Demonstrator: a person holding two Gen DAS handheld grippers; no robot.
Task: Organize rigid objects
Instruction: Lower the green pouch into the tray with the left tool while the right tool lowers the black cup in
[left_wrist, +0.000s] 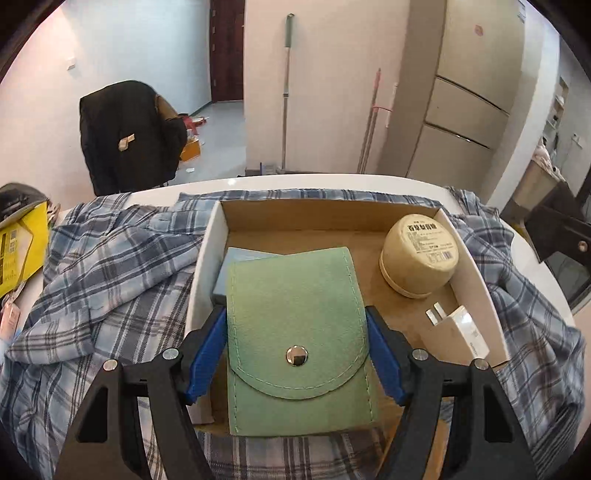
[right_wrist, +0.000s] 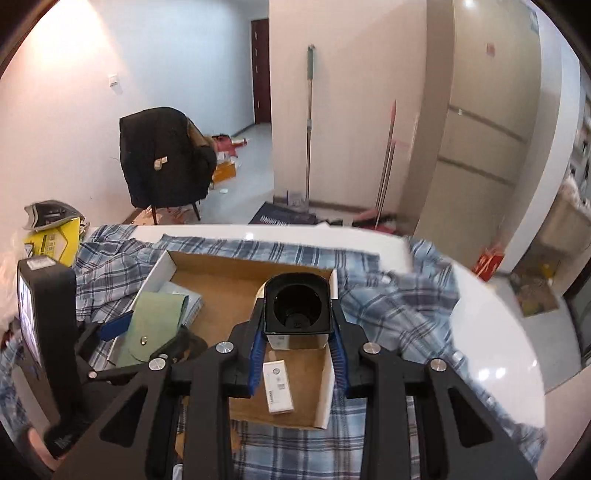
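The green pouch (left_wrist: 299, 332) is covering most of the blue booklet (left_wrist: 236, 269) by the cardboard box's (left_wrist: 207, 258) left wall; the black cup (right_wrist: 296, 306) is hiding the round tin.

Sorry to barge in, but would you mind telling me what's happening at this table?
A person is sorting items into a cardboard box that sits on a plaid cloth. The left gripper holds a green pouch over the box's left side, above a pale blue item. The right gripper holds a black cup over the box. A round tub and a white charger already lie inside.
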